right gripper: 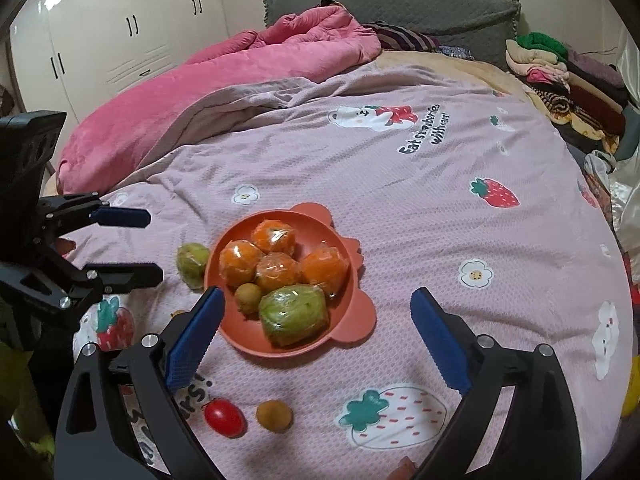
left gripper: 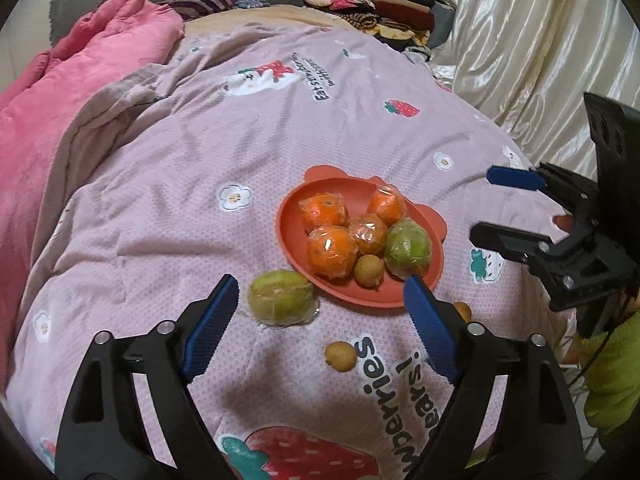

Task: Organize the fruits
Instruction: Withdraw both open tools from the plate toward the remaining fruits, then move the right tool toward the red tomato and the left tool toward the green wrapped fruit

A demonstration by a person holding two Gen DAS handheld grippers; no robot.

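Left wrist view: left gripper [left gripper: 320, 296] over a pink strawberry-print blanket [left gripper: 280, 128], jaws spread wide, nothing between the blue pads.
Left gripper, nearby fruit: one wrapped green fruit [left gripper: 281, 298] lies on the blanket just beside the left pad, outside the plate.
Plate: orange plate [left gripper: 296, 216] with ear-shaped tabs, resting on the blanket ahead of both grippers.
Plate contents: four wrapped oranges [left gripper: 331, 251], one wrapped green fruit on the plate [left gripper: 408, 247], one small brown fruit [left gripper: 369, 271].
Loose fruit, left view: a small brown fruit on the blanket [left gripper: 340, 355] near the printed lettering.
Right wrist view: right gripper [right gripper: 316, 312], jaws wide apart and empty, its left pad over the plate's near rim.
Loose fruit, right view: red cherry tomato [right gripper: 224, 416], beside another small brown fruit, both below the plate.
Background: pink quilt [right gripper: 208, 92], folded clothes [right gripper: 560, 76], white wardrobe [right gripper: 100, 32].
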